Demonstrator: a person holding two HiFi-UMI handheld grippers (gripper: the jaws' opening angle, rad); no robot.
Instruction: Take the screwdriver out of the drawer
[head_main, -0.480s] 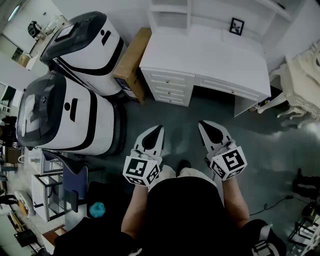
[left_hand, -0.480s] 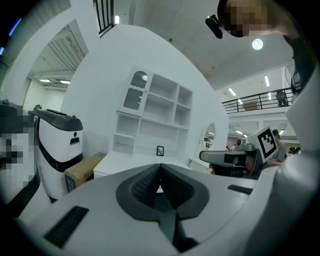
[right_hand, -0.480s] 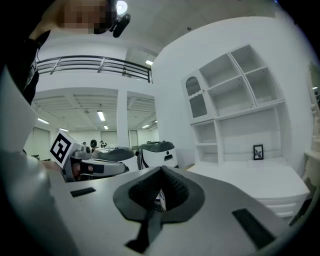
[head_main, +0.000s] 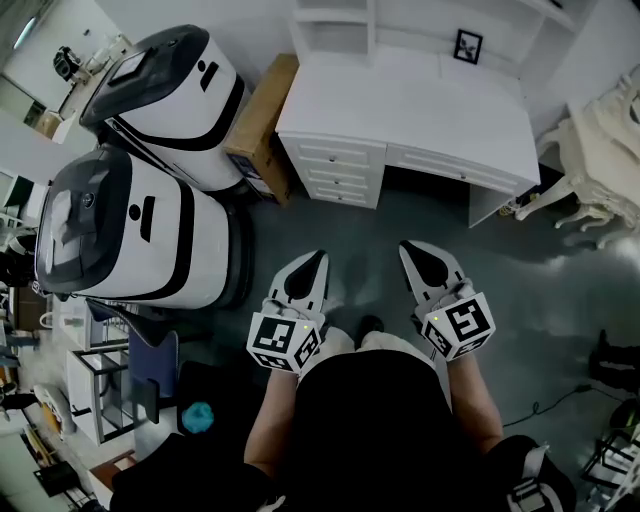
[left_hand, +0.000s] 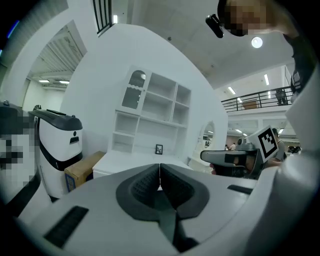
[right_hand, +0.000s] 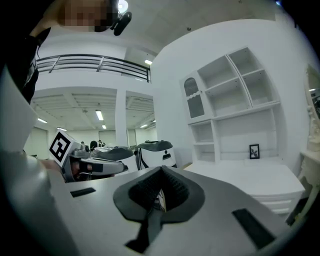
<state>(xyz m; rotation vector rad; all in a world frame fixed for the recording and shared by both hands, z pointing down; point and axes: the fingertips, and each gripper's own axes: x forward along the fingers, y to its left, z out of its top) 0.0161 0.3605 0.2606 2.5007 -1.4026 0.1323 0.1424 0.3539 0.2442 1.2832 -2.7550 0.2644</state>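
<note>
A white desk (head_main: 400, 100) stands ahead, with a stack of small drawers (head_main: 335, 170) on its left side and a wide drawer (head_main: 450, 168) to the right; all of them look closed. No screwdriver shows in any view. My left gripper (head_main: 318, 257) and right gripper (head_main: 408, 247) are held side by side over the grey floor, well short of the desk, both pointing at it. In the left gripper view the left gripper (left_hand: 159, 166) has its jaws together with nothing between them. The right gripper (right_hand: 161, 169) looks the same in its own view.
Two large white-and-black machines (head_main: 165, 85) (head_main: 120, 220) stand at the left, with a cardboard box (head_main: 262, 120) between them and the desk. A white ornate chair (head_main: 600, 160) is at the right. A small framed picture (head_main: 467, 46) stands on the desk below the shelves (left_hand: 160, 107).
</note>
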